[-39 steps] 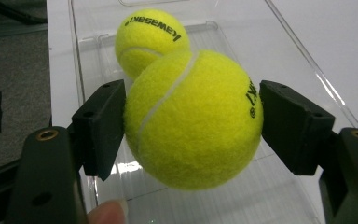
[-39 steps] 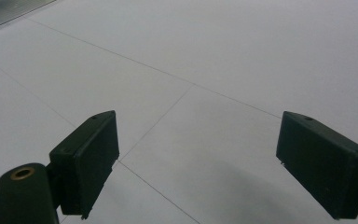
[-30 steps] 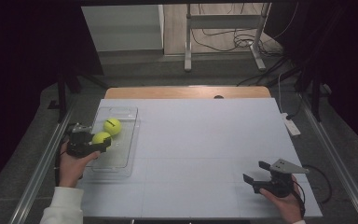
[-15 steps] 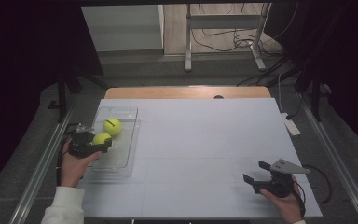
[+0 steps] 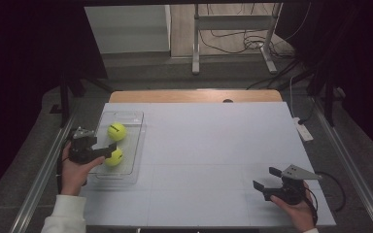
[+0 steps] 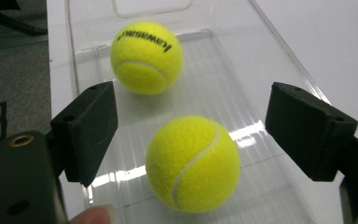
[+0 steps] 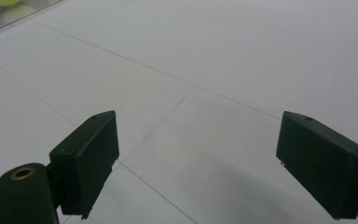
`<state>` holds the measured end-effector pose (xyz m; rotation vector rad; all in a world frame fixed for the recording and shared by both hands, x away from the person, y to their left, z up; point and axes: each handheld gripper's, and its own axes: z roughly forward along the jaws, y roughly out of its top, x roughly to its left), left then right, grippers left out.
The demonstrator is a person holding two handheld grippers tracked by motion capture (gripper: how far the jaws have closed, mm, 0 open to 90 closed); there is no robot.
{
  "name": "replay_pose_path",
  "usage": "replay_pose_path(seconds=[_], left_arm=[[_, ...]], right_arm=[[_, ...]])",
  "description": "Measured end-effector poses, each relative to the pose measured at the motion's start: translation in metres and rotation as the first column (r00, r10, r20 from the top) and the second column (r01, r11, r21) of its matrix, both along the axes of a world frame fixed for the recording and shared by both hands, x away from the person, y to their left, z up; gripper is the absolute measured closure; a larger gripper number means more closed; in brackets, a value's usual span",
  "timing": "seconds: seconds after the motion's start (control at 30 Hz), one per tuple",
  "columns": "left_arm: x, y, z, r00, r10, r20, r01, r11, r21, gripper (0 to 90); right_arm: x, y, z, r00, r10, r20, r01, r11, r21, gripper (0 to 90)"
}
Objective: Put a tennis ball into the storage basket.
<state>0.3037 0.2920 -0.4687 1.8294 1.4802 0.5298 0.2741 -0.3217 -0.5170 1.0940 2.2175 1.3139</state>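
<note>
Two yellow tennis balls lie in a clear plastic tray (image 5: 126, 169) at the table's left. The far ball (image 5: 117, 131) (image 6: 145, 57) carries black lettering. The near ball (image 5: 114, 156) (image 6: 193, 163) rests on the tray floor (image 6: 242, 84) between the jaws of my left gripper (image 5: 108, 151) (image 6: 191, 123), which is open, with a gap on each side of the ball. My right gripper (image 5: 266, 178) (image 7: 198, 154) is open over bare white table near the front right, with nothing between its jaws. In the right gripper view, the tray's corner (image 7: 9, 16) and a sliver of a ball (image 7: 2, 2) sit at the top left.
The white table (image 5: 213, 145) has thin seam lines and a wooden strip (image 5: 194, 96) along its back edge. A white power strip (image 5: 303, 130) lies at the right edge. Metal rails run along both sides, and cables lie on the floor behind.
The near ball sits slightly nearer the front of the tray than before, beside the left gripper. The right gripper has not moved.
</note>
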Motion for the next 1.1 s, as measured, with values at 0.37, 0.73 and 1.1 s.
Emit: replay_pose_path(seconds=[0.37,0.73,1.1], left_arm=[[-0.011,-0.003,0.006,0.9968,-0.035,0.072,0.041,0.9962,-0.077,18.3],[-0.023,-0.016,0.007,0.9887,-0.110,0.102,0.122,0.9857,-0.116,18.2],[-0.037,-0.033,0.003,0.9737,-0.178,0.142,0.196,0.9724,-0.126,18.3]], right_arm=[[0.004,0.002,-0.001,0.9999,0.012,-0.003,-0.012,1.000,0.007,13.3],[0.006,0.003,-0.001,0.9997,0.022,-0.006,-0.022,1.000,0.020,13.3],[0.001,-0.005,0.000,1.0000,0.006,-0.007,-0.005,0.999,0.039,13.3]])
